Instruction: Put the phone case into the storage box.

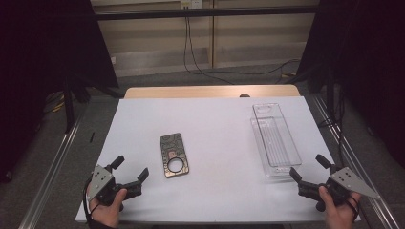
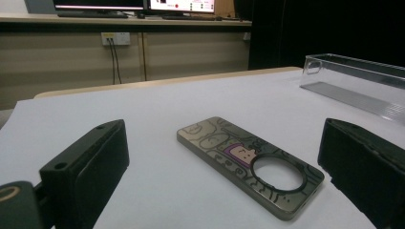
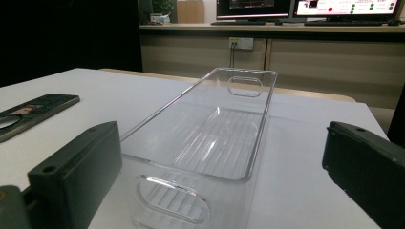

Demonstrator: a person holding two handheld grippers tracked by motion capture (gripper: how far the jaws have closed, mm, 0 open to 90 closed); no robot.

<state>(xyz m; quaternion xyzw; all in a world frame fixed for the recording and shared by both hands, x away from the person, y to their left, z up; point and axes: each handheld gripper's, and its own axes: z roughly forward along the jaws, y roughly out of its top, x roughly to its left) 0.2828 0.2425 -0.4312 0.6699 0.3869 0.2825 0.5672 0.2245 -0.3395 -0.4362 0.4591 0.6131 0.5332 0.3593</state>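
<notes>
A patterned phone case (image 1: 174,154) with a round ring on its back lies flat on the white table sheet, left of centre. My left gripper (image 1: 131,167) rests near the front left edge, open, its jaws pointing toward the case (image 2: 248,162), which lies just beyond them. A clear plastic tray (image 1: 275,140) stands empty at the right. My right gripper (image 1: 309,168) sits at the front right, open, with the near end of the tray (image 3: 210,143) right in front of its jaws. Nothing is held by either gripper.
The white sheet (image 1: 215,138) covers a wooden table whose far edge (image 1: 210,91) shows beyond it. Metal rails (image 1: 47,167) run along both sides of the table. Cables hang from the wall at the back.
</notes>
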